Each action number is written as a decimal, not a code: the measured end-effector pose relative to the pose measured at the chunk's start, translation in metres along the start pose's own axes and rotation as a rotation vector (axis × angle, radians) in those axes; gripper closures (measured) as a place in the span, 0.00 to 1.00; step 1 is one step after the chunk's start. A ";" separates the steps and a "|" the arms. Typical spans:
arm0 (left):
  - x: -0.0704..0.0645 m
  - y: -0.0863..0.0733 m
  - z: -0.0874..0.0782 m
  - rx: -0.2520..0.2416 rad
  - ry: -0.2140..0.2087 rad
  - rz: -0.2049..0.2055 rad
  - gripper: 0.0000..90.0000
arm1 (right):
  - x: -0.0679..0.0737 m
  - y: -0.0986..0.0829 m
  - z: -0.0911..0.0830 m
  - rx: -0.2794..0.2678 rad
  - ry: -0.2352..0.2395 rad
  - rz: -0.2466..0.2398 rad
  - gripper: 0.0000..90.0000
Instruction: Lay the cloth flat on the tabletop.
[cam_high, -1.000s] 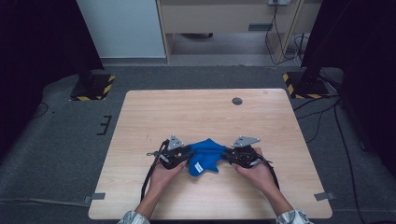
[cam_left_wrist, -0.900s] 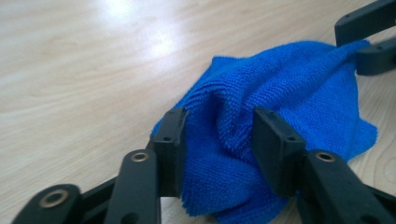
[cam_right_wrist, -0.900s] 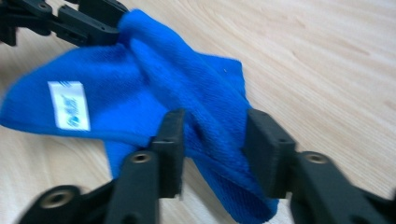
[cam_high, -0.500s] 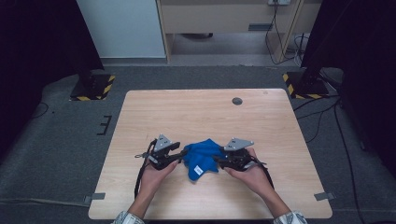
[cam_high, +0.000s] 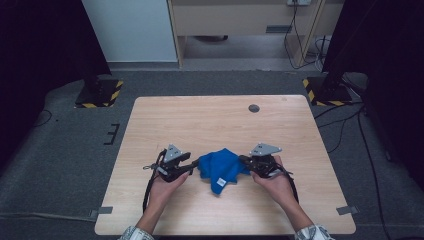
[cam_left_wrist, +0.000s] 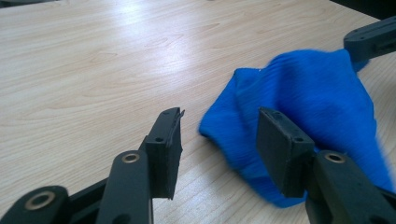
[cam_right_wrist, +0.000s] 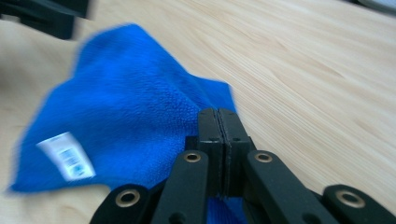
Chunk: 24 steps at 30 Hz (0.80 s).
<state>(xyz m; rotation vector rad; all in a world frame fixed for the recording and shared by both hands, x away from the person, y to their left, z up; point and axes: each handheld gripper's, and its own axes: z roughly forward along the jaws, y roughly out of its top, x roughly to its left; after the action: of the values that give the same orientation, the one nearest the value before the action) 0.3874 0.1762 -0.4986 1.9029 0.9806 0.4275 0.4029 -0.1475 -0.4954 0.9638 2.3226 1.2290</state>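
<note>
The left gripper (cam_left_wrist: 219, 140) had let go, jaws apart beside the blue cloth (cam_high: 221, 167); the right gripper (cam_right_wrist: 218, 116) stayed clamped on its edge, so regrasping looked next.

Cloth (cam_high: 222, 167) lay on the table (cam_high: 210, 120), near its front edge, between the left gripper (cam_high: 192, 166) and the right gripper (cam_high: 243, 161). A grommet (cam_high: 254, 108) sat behind, toward the far right.
</note>
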 end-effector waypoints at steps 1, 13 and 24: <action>0.000 -0.001 0.001 0.006 -0.001 -0.001 0.56 | -0.004 -0.003 0.001 0.008 -0.007 0.015 0.99; -0.008 -0.003 0.006 0.014 -0.010 0.022 0.51 | -0.018 -0.017 0.006 0.059 -0.047 0.070 0.88; -0.013 -0.001 0.001 -0.003 0.002 0.033 0.42 | 0.001 -0.003 -0.015 -0.040 0.007 0.029 0.59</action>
<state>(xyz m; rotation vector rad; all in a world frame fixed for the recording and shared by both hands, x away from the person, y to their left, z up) 0.3796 0.1662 -0.4985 1.9187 0.9507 0.4504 0.3925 -0.1571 -0.4891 0.9848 2.2885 1.2869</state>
